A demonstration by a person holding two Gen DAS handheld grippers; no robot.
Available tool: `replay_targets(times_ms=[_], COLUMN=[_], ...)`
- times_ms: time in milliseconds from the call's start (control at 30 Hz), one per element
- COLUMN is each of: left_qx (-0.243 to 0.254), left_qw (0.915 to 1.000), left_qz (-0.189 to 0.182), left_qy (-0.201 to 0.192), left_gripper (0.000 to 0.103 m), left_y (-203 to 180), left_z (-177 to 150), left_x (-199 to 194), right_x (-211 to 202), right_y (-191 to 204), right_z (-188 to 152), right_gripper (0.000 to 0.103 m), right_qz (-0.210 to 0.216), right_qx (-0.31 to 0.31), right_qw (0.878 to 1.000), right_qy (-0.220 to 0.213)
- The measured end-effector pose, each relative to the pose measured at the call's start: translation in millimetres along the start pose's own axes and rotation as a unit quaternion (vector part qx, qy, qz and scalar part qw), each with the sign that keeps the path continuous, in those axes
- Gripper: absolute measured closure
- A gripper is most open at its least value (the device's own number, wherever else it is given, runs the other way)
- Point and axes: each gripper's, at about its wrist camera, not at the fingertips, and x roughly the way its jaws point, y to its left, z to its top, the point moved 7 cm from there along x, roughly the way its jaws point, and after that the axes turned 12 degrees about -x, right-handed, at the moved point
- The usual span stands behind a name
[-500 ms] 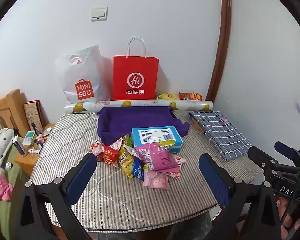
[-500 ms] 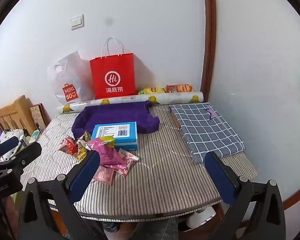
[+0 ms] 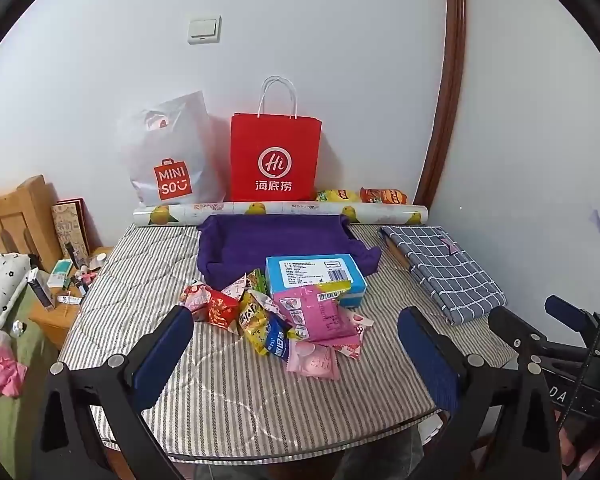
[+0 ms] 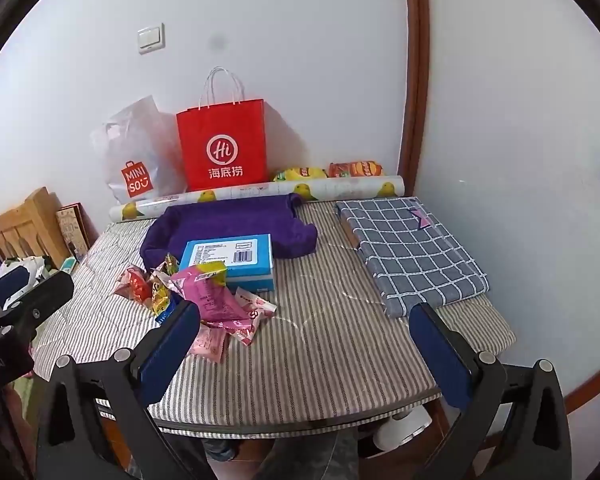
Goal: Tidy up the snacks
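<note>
Left wrist view: snack packets (image 3: 296, 316) heaped mid-table by the blue box (image 3: 314, 276) — light, crinkly, slippery, best pinched at a sealed edge — both left gripper (image 3: 296, 354) and right gripper (image 4: 306, 350) gape empty.

The blue box (image 3: 315, 280) hides partly under the pink packet (image 3: 320, 314); its label print is too small to read, and two snack bags (image 3: 362, 195) sit half behind the patterned roll (image 3: 280, 210)
</note>
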Motion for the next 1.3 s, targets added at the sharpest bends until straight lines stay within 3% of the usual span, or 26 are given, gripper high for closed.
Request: replay_targets(times_ms=[1300], left_qx=[-0.002], left_qw=[1.0], left_qz=[-0.008], left_qy=[-0.001], left_gripper=[0.0], left_y=[2.6], left_z=[-8.0], left_x=[1.5], right_x=[-1.9], right_y=[3.8], right_z=[-5.1], right_gripper=[0.0], right_qz=[0.009], right_qx=[0.008], right_qw=[1.0], right_qy=[-0.008])
